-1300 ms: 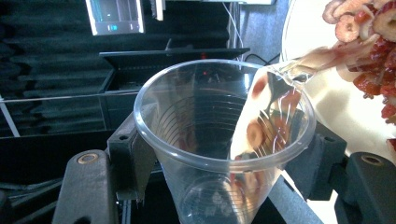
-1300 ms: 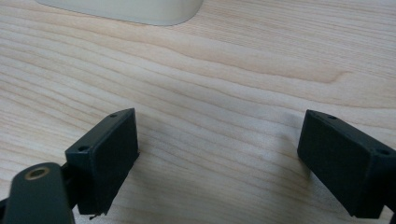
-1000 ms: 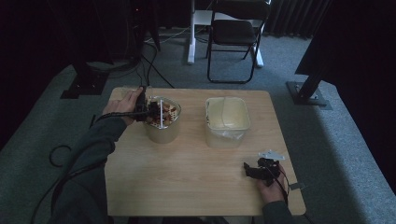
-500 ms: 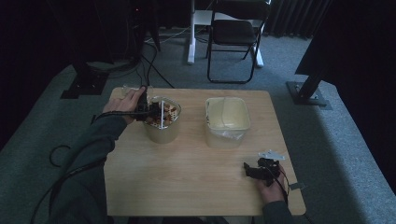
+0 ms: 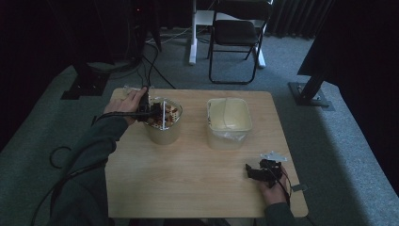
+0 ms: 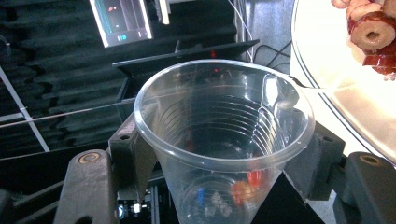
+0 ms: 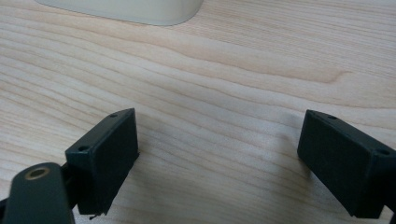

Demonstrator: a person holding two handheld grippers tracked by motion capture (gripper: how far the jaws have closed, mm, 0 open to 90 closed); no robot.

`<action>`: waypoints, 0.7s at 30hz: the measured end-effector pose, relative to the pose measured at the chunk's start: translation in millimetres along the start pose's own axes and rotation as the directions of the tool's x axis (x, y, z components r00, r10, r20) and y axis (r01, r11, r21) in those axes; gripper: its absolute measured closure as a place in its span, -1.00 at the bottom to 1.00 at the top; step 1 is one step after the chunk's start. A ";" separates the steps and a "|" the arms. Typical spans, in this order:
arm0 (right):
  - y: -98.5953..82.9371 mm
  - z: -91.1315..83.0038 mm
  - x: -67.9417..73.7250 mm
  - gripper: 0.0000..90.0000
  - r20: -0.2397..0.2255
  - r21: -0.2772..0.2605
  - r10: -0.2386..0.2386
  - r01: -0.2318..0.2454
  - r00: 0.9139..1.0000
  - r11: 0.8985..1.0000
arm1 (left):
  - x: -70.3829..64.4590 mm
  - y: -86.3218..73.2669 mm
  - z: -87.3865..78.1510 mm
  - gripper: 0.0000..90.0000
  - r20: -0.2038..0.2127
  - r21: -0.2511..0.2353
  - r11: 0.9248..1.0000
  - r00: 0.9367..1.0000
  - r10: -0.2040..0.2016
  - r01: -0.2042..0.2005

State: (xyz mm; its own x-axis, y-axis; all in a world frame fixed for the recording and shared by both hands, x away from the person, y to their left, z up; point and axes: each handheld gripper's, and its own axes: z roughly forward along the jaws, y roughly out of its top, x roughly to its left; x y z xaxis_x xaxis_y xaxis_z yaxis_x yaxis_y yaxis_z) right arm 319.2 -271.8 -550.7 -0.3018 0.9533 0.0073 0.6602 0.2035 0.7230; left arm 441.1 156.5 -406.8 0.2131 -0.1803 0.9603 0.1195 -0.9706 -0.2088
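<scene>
- A clear plastic cup [image 6: 224, 140] is being held between the jaws of the left tool [image 5: 149, 112], one black jaw pressing on each side of its wall just under the rim.
- In the left gripper view the cup's open mouth is being shown facing the camera, and a few small red and blue bits are being seen near its bottom through the plastic.
- The left tool is being held by the left hand [image 5: 129, 102] at the rim of a round tub [image 5: 164, 123] near the far left of the table [image 5: 188, 183]; the cup is being kept over the tub's near-left edge.
- Brownish-red ring-shaped pieces [image 6: 373, 32] are being seen inside the tub, close beside the cup.
- A second, squarer tub [image 5: 229, 121] with a pale inside is being left to the right of the first, well apart from both tools.
- The right tool [image 5: 261, 171] is being rested low on the table near its front right corner by the right hand [image 5: 273, 188].
- Its jaws are being held wide apart with nothing between them; bare wood is being shown in the gap in the right gripper view.
- The base of the squarer tub [image 7: 126, 9] is being seen beyond those jaws, apart from them.
</scene>
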 end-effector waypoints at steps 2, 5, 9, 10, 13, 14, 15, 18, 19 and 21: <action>0.0 0.0 0.0 -0.74 0.000 0.000 0.001 -0.001 1.000 1.000 | -0.7 0.0 0.1 -0.25 0.001 -0.001 1.000 1.000 -0.006 0.006; 0.0 0.0 0.0 -0.74 0.000 0.000 0.000 0.000 1.000 1.000 | -0.4 0.3 0.3 -0.25 -0.001 -0.002 1.000 1.000 0.000 0.000; 0.0 0.0 0.0 -0.74 0.000 0.000 0.001 -0.001 1.000 1.000 | -1.6 0.0 0.3 -0.24 0.001 -0.002 1.000 1.000 -0.010 0.010; 0.0 0.0 0.0 -0.74 0.000 0.000 0.001 -0.001 1.000 1.000 | -1.6 -0.1 0.3 -0.24 0.001 -0.002 1.000 1.000 -0.010 0.010; 0.0 0.0 0.0 -0.74 0.000 0.000 0.000 0.000 1.000 1.000 | -1.4 0.1 0.1 -0.24 0.001 -0.002 1.000 1.000 -0.010 0.010; 0.0 0.0 0.0 -0.74 0.000 0.000 0.000 0.000 1.000 1.000 | -0.2 0.6 0.1 -0.24 -0.003 -0.003 1.000 1.000 0.003 -0.003; 0.0 0.0 0.0 -0.74 0.000 0.000 0.000 0.000 1.000 1.000 | -0.2 0.6 0.1 -0.24 -0.003 -0.003 1.000 1.000 0.003 -0.003; 0.0 0.0 0.0 -0.74 0.000 0.000 0.000 0.000 1.000 1.000 | 0.3 1.1 0.0 -0.24 -0.003 -0.002 1.000 1.000 0.004 -0.004; 0.0 0.0 0.0 -0.74 0.000 0.000 0.000 0.000 1.000 1.000 | 0.7 1.6 -0.3 -0.24 -0.006 -0.005 1.000 1.000 0.003 -0.003; 0.0 0.0 0.0 -0.74 0.000 0.000 0.000 0.000 1.000 1.000 | 0.8 1.8 -0.5 -0.24 -0.007 -0.002 1.000 1.000 0.004 -0.004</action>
State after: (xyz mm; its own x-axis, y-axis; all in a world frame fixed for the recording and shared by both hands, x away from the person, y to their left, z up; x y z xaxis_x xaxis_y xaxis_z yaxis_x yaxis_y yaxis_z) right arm 319.2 -271.8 -550.7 -0.3019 0.9533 0.0074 0.6603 0.2035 0.7229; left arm 441.0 154.5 -406.3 0.2072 -0.1851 0.9606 0.1169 -0.9702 -0.2121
